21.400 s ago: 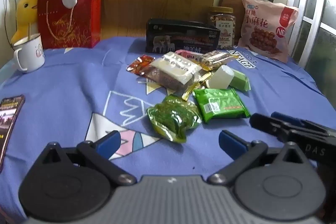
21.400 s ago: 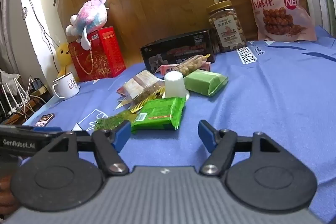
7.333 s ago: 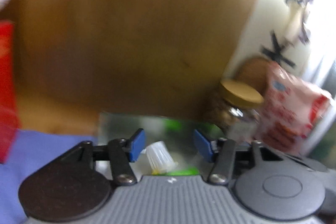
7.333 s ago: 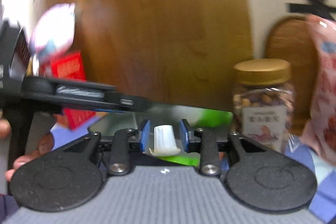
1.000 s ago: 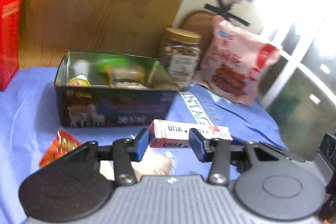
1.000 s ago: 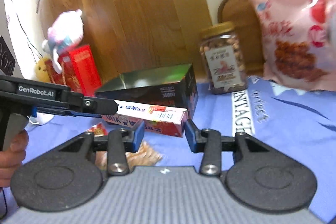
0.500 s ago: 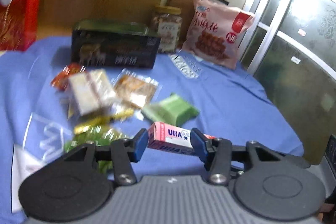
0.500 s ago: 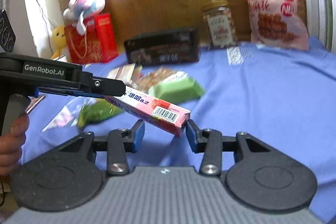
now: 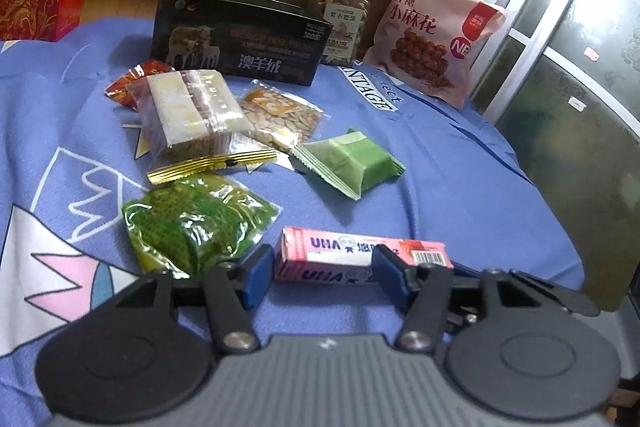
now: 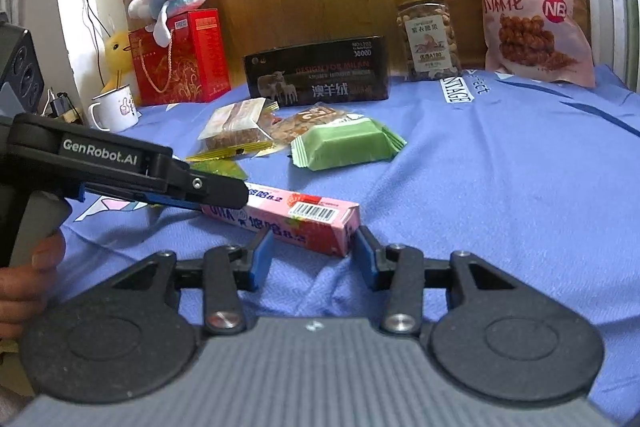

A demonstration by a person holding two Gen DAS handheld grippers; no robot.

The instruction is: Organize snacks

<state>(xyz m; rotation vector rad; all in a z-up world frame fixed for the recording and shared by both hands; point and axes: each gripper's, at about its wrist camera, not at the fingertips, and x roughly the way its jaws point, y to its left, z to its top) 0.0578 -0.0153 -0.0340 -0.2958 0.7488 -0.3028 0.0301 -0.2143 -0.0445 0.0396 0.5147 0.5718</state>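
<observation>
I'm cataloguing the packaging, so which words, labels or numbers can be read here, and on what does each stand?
"UHA", plus a barcode: long pink cardboard candy box.
"GenRobot.AI": black left tongs.
"澳羊绒", "DESIGN FOR MILAN", "3000D": black rectangular box with sheep picture.
"小麻花", "红糖", "NB": pink plastic snack bag.
"紫衣腰果": clear nut jar with gold lid.
"NTAGE": blue cloth.
Red gift box label: too small to read.
</observation>
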